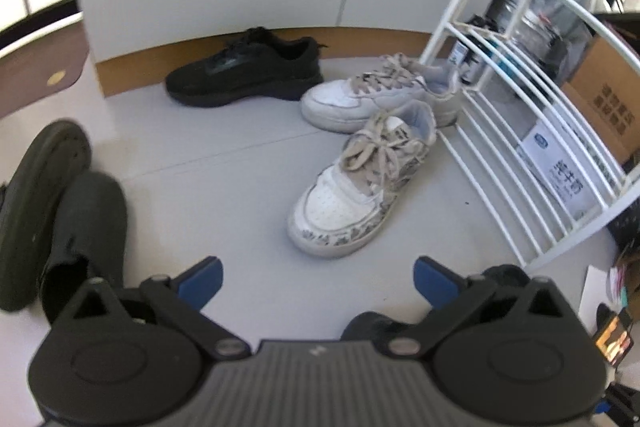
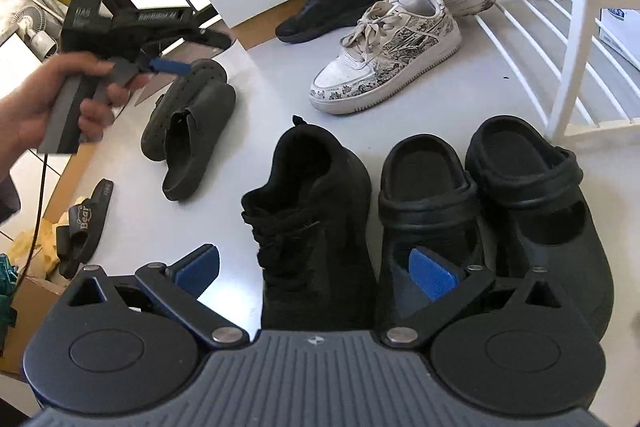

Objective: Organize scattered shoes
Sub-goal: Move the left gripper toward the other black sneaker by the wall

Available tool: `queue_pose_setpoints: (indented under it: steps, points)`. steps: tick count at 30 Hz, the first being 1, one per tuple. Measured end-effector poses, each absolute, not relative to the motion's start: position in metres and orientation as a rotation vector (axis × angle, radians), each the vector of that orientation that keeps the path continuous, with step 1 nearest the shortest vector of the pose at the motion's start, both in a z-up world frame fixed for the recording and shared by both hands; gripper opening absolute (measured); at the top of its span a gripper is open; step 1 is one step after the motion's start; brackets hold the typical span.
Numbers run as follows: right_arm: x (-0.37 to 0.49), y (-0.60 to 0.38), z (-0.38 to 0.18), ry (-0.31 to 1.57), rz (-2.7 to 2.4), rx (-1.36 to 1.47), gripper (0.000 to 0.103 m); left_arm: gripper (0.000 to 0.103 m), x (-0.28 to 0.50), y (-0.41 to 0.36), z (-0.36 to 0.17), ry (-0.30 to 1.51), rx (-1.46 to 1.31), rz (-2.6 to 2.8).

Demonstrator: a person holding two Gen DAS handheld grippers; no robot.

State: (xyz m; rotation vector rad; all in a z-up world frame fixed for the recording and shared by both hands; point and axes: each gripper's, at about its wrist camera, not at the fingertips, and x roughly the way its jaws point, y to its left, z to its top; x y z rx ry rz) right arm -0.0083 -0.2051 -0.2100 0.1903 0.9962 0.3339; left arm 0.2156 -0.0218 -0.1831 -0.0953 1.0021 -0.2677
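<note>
My left gripper [image 1: 318, 283] is open with only bare floor between its blue pads [image 1: 200, 279]. Ahead of it lie a patterned white sneaker [image 1: 360, 187], a plain white sneaker [image 1: 380, 95] and a black sneaker [image 1: 244, 67] by the wall. Two dark slippers [image 1: 60, 207] lie at its left. My right gripper [image 2: 316, 273] is also open and hovers over a second black sneaker [image 2: 312, 211], with its pads apart from the shoe. To the right of that sneaker, two black clogs [image 2: 424, 195] [image 2: 532, 195] stand side by side.
A white wire shoe rack [image 1: 540, 107] stands at the right, with bottles and a cardboard box [image 1: 600, 99] behind it. A person's hand [image 2: 48, 107] holds the left gripper at the upper left. A black "Bear" slide [image 2: 80, 227] lies off the floor's left edge.
</note>
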Motion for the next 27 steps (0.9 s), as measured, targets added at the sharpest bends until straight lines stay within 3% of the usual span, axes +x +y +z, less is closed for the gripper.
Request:
queue_pose_setpoints:
  steps: [15, 27]
  points:
    - [0.008, -0.232, -0.212, 1.004, 0.267, 0.245, 0.103, 0.103, 0.298, -0.071, -0.206, 1.017, -0.045, -0.348]
    - [0.028, -0.243, -0.225, 1.081, 0.291, 0.218, 0.103, 0.103, 0.394, -0.041, -0.230, 1.049, -0.140, -0.200]
